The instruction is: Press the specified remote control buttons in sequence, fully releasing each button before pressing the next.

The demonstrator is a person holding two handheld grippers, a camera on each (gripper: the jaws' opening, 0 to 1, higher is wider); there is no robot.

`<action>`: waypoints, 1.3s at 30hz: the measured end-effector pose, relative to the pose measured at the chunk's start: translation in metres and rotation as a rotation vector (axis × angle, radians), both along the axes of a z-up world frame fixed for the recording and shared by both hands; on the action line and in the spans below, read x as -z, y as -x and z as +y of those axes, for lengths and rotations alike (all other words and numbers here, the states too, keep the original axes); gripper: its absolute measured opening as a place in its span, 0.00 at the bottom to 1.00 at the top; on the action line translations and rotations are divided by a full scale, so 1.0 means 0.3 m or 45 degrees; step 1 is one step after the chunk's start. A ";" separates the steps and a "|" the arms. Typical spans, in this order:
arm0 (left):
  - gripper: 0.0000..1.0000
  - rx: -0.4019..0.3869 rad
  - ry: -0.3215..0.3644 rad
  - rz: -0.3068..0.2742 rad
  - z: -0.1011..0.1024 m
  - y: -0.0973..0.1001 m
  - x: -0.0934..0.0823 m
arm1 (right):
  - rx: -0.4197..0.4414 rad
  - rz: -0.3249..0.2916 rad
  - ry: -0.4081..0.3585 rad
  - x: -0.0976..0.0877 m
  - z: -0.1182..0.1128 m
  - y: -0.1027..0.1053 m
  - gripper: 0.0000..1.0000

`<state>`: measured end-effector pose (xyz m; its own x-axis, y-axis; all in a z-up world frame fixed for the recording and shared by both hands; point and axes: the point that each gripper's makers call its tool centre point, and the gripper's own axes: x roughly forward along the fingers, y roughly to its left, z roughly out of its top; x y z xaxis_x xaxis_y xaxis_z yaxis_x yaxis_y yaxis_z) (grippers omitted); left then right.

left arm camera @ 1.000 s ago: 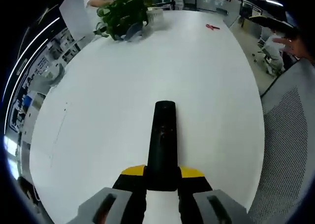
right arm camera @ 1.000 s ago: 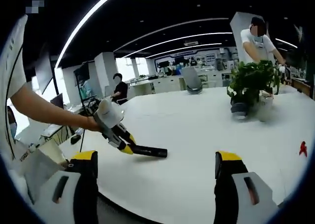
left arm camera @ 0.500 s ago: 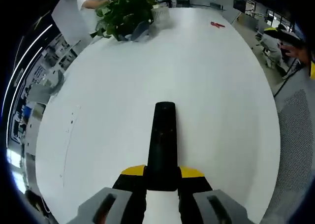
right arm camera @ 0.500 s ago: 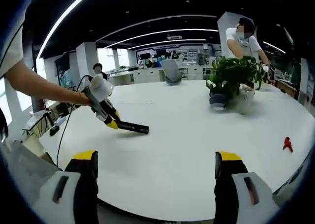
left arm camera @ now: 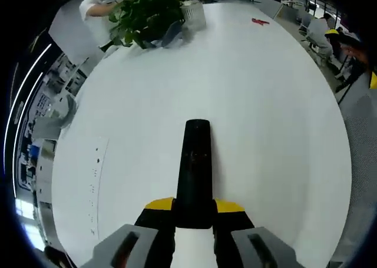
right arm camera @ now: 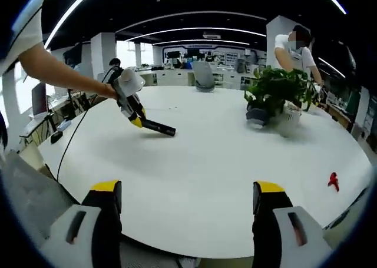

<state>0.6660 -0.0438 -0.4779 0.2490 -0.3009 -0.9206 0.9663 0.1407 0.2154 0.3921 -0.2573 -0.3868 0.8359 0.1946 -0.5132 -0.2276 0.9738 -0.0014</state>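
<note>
A long black remote control (left arm camera: 195,171) sticks forward from my left gripper (left arm camera: 194,212), whose yellow-tipped jaws are shut on its near end, above the white table (left arm camera: 235,103). In the right gripper view the same remote (right arm camera: 158,127) shows at the left, held out over the table by the left gripper (right arm camera: 138,121) in a person's hand. My right gripper (right arm camera: 187,198) stands open near the table's front edge, its jaws wide apart with nothing between them.
A potted green plant (right arm camera: 277,97) and a white cup (left arm camera: 193,15) stand at the table's far side, with a person behind them. A small red object (right arm camera: 333,181) lies on the table at the right. An office chair (right arm camera: 205,78) stands behind the table.
Both cameras moved forward over the table, so more of its top shows. The remote stays held in the left gripper. The right gripper stays open.
</note>
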 end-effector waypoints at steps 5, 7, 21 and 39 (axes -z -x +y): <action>0.23 0.006 0.002 -0.003 -0.005 -0.063 0.006 | 0.009 0.014 0.034 0.008 -0.010 0.000 0.95; 0.23 0.023 -0.009 -0.011 -0.007 -0.086 0.010 | 0.017 0.023 0.042 0.013 -0.016 0.001 0.95; 0.23 0.052 -0.060 -0.044 -0.004 -0.202 0.047 | 0.057 0.018 0.128 0.010 -0.049 0.002 0.91; 0.23 0.114 -0.090 0.000 0.001 -0.248 0.087 | 0.067 0.040 0.149 0.020 -0.059 0.004 0.88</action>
